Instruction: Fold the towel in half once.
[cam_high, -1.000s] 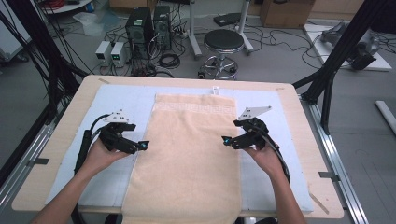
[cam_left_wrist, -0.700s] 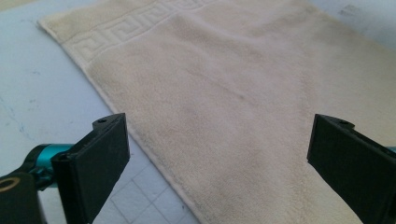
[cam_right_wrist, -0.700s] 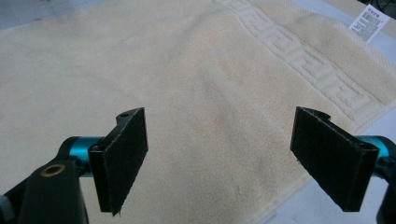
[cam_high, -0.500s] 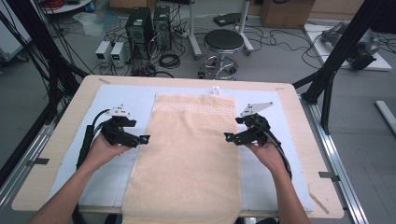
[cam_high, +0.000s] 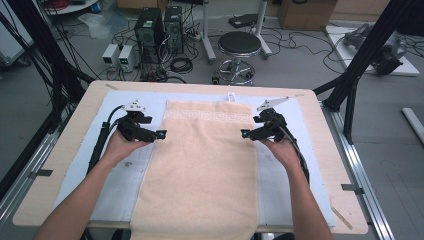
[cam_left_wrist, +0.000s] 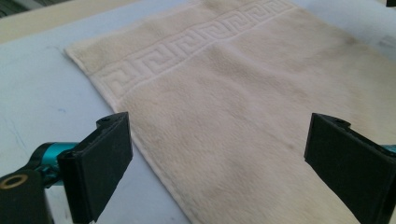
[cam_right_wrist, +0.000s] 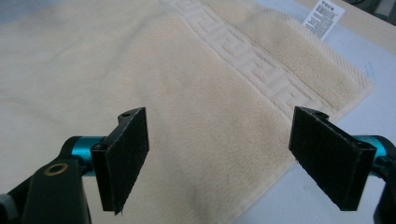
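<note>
We held the left gripper (cam_high: 161, 134) at 9 o'clock, jaws wide, gripping nothing | right gripper (cam_high: 243, 134) at 3 o'clock, jaws wide, empty | beige towel (cam_high: 202, 165) lay flat between them on the table (cam_high: 65, 150) | white tag (cam_right_wrist: 323, 18) at 12 o'clock, print unreadable.

The high view looks forward and down over the table (cam_high: 75, 165); both gripper views skim close across the shared beige towel (cam_high: 205, 165).

Beige towel (cam_high: 202, 165) flat on table (key-pattern band at far end).
</note>
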